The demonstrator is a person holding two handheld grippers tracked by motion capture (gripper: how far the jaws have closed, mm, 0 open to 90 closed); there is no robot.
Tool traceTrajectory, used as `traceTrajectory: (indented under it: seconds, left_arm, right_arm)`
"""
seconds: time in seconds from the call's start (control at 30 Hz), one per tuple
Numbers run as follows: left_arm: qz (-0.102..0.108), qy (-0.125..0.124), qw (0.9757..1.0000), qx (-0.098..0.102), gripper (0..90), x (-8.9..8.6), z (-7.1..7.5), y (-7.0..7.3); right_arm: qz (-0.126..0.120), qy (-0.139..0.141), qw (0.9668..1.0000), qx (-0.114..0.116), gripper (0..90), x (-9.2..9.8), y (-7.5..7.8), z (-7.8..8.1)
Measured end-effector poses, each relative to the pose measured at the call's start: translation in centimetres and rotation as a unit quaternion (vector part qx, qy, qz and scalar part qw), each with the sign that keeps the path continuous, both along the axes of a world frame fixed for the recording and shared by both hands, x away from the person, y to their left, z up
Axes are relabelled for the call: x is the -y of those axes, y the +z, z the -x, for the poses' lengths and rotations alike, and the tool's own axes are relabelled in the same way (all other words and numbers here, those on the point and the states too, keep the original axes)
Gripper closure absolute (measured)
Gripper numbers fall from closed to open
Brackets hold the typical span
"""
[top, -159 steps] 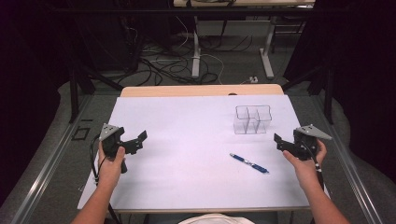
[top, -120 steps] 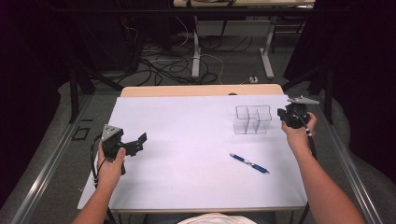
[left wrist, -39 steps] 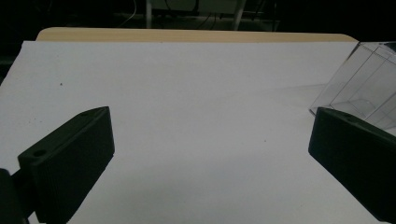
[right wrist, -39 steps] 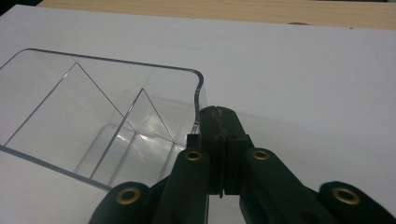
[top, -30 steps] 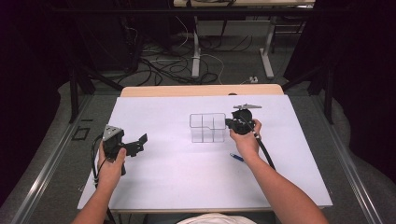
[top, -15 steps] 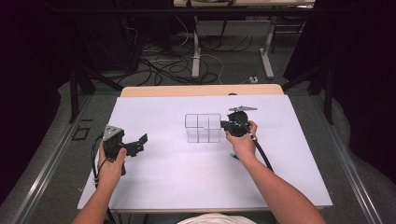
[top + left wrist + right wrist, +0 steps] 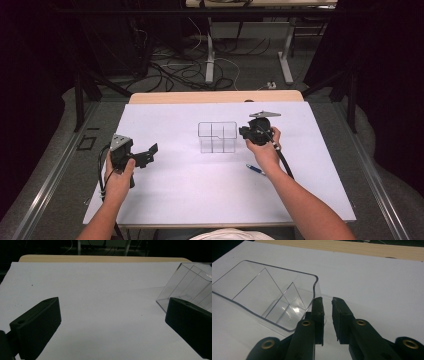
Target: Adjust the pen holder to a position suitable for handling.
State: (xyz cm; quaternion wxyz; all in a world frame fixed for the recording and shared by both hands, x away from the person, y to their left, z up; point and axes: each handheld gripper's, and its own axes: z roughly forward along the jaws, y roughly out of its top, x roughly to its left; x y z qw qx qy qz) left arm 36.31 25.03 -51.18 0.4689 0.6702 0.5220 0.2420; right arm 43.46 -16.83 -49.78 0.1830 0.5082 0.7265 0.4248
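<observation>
A clear plastic container [image 7: 217,137] with inner dividers stands near the middle of the white table [image 7: 200,195]. In the right gripper view the container [image 7: 262,292] is just left of my right gripper [image 7: 327,302], whose jaws stand a narrow gap apart at its right wall. From above, that right gripper [image 7: 242,133] touches the container's right side. My left gripper [image 7: 148,154] is held over the table's left part, jaws wide open and empty. Its own view has the container [image 7: 190,285] at the far right, beyond my left gripper [image 7: 112,322].
A blue pen [image 7: 255,169] lies on the table just under the right wrist. The table's wooden far edge [image 7: 215,96] runs behind the white sheet. Cables and desk legs fill the floor beyond.
My right gripper went to the container at the back right and dragged it left to the table's middle. In the last half second it has barely moved. The left gripper stayed put.
</observation>
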Motion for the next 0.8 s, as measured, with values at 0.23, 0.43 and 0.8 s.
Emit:
traceTrajectory:
  seconds: [0.23, 0.43, 0.8]
  left_arm:
    - [-0.002, 0.0, 1.0, -0.001, 0.0, -0.1, -0.1, -0.1]
    - [-0.002, 0.002, 1.0, -0.001, 0.0, -0.2, -0.1, -0.1]
    - [0.001, 0.001, 1.0, 0.0, 0.0, -0.2, -0.1, -0.1]
  right_arm:
    - [0.015, 0.021, 0.9996, 0.008, 69.6, 0.7, 0.4, 0.4]
    - [0.025, 0.04, 0.9989, 0.003, 61.6, 1.1, 0.6, 1.1]
    - [0.045, 0.084, 0.9955, 0.005, 43.2, 1.7, 1.3, 2.3]
